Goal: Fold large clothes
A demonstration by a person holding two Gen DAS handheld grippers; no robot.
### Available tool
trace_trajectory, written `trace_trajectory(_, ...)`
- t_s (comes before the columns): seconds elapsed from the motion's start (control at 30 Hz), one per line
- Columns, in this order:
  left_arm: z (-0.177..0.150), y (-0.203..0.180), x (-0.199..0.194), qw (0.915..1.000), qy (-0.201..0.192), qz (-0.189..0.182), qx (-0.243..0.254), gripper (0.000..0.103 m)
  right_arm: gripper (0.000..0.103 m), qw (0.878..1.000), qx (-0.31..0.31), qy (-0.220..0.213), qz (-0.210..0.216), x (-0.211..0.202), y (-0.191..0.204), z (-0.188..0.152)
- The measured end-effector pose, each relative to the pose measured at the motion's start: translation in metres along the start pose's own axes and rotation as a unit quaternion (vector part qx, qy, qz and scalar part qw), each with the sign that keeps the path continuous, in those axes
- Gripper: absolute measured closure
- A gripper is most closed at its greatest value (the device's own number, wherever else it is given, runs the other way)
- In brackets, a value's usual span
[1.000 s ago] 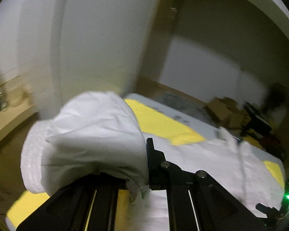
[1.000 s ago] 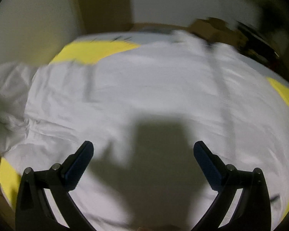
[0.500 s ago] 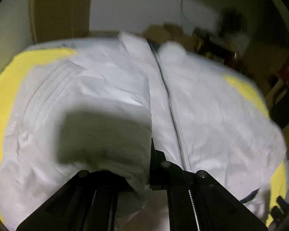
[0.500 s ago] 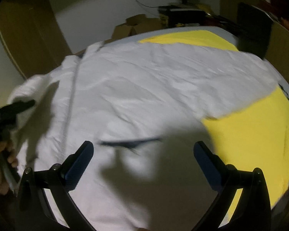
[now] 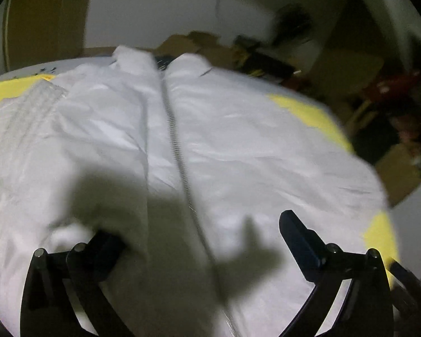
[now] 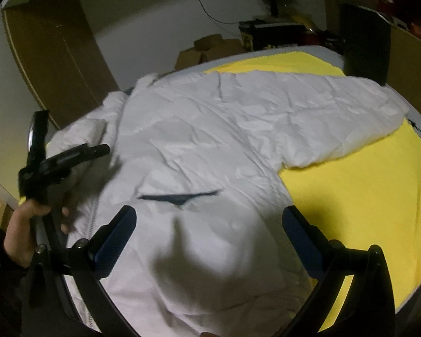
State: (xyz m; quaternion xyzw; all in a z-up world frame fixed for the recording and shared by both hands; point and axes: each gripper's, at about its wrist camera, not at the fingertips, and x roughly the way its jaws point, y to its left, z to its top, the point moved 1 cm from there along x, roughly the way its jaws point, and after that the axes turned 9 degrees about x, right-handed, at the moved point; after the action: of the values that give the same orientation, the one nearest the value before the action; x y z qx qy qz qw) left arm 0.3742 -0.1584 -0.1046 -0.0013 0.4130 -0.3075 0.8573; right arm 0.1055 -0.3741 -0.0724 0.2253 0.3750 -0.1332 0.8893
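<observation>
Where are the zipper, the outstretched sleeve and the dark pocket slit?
zipper [image 5: 174, 129]: left wrist view, mid-length of its teeth.
outstretched sleeve [image 6: 336, 112]: right wrist view, middle of it.
dark pocket slit [image 6: 179, 198]: right wrist view, its centre.

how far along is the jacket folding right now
Early. Done: the white jacket lies zipped, front up, on the yellow cover, one sleeve folded in. In hand: nothing; the left gripper is opening, the right gripper open. Left: the other sleeve, then the body.

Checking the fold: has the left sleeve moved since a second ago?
Yes. The sleeve, earlier bunched in the left gripper beyond the jacket's edge, now lies folded over the jacket, left of the zipper; the jaws are opening, nothing between them.
</observation>
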Motion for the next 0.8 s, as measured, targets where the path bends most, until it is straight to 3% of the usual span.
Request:
trace_trajectory(0.13, -0.026, 0.01, -0.085, 0.9987, -0.046, -0.02, -0.012, 0.0, 0.0, 0.997, -0.071, -0.022, -0.008, -0.008, 0.045, 0.007)
trace_trajectory(0.3, -0.085, 0.054, -0.193, 0.9886, -0.124, 0.048, -0.07, 0.0, 0.0, 0.975, -0.217, -0.033, -0.023, 0.011, 0.159, 0.011)
trace_trajectory(0.4, -0.115, 0.073, -0.225, 0.9835, -0.139, 0.044, -0.106, 0.0, 0.0, 0.959, -0.284, -0.019, -0.001, 0.038, 0.231, 0.01)
trace_trajectory(0.43, -0.125, 0.078, -0.233, 0.9826, -0.139, 0.043, -0.116, 0.0, 0.0, 0.948, -0.319, -0.009, -0.003, 0.058, 0.267, 0.007)
trace_trajectory(0.5, -0.143, 0.083, -0.245, 0.9796, -0.144, 0.051, -0.131, 0.0, 0.0, 0.933, -0.36, 0.006, -0.022, 0.092, 0.312, -0.001)
trace_trajectory(0.67, -0.179, 0.1, -0.26, 0.9713, -0.148, 0.053, -0.179, 0.0, 0.002, 0.906, -0.415, 0.036, -0.08, 0.167, 0.378, -0.023)
trace_trajectory(0.7, -0.183, 0.103, -0.26, 0.9699, -0.146, 0.048, -0.189, 0.0, 0.005, 0.904, -0.417, 0.043, -0.083, 0.174, 0.38, -0.027)
trace_trajectory(0.73, -0.188, 0.107, -0.26, 0.9688, -0.143, 0.041, -0.198, 0.0, 0.024, 0.903, -0.415, 0.06, -0.092, 0.189, 0.384, -0.029)
trace_trajectory(0.77, -0.192, 0.108, -0.26, 0.9687, -0.142, 0.037, -0.2, 0.0, 0.057, 0.904, -0.411, 0.072, -0.095, 0.195, 0.384, -0.029)
trace_trajectory(0.8, -0.194, 0.108, -0.26, 0.9686, -0.142, 0.037, -0.201, 0.0, 0.063, 0.906, -0.402, 0.087, -0.095, 0.203, 0.382, -0.029)
